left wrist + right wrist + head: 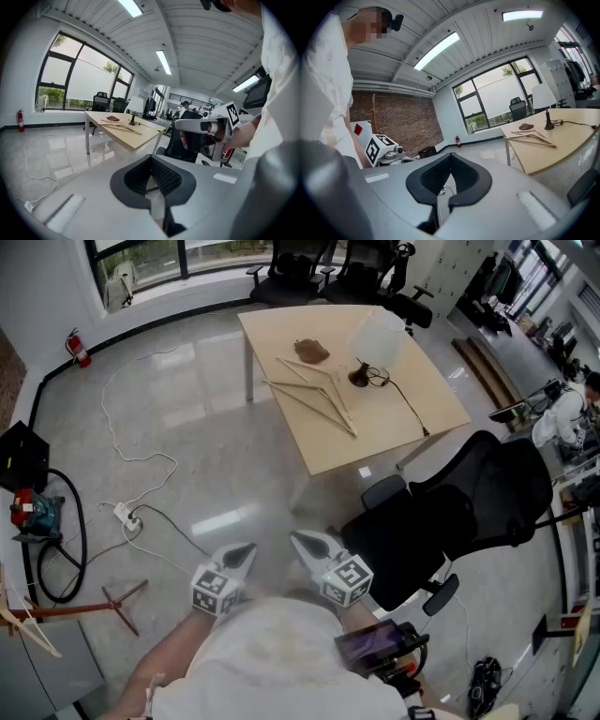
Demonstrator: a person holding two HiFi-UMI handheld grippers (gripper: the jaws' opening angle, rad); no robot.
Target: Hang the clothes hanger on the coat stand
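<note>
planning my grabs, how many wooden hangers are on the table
2 wooden hangers, overlapped on the table left of the lamp: one by the brown object, one nearer the front edge. Overlap could hide another.

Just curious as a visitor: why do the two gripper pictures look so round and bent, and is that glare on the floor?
Left gripper view and right gripper view: wide-angle lenses bow the ceiling lights, and the corners go dark. Head view: yes, daylight glares off the floor.
</note>
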